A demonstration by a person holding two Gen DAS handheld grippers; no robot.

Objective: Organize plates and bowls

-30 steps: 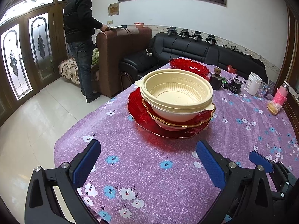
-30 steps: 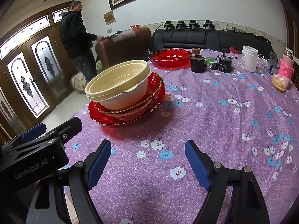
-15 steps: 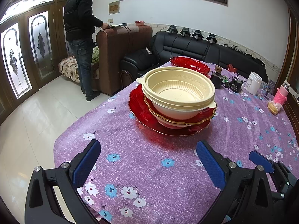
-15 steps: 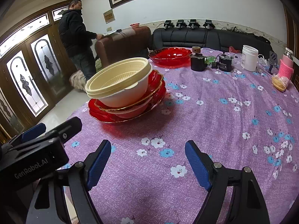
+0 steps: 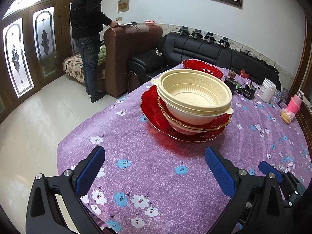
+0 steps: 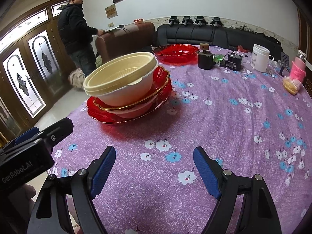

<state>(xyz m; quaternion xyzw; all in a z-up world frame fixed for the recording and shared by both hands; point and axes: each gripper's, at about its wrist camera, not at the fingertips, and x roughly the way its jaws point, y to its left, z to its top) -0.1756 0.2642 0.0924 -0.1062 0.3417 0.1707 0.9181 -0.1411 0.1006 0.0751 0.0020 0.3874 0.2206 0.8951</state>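
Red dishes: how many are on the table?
3 visible: a large red plate under the stack, a gold-rimmed red dish within it, a separate red dish farther back. More may be hidden.

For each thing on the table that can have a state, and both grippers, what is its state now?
cream bowl: upright, empty, top of the stack, tilted
gold-rimmed red plate: stacked under the cream bowl
large red plate: bottom of the stack, on the tablecloth
far red plate: apart, empty
white jar: upright, lid on
left gripper: open, empty
right gripper: open, empty
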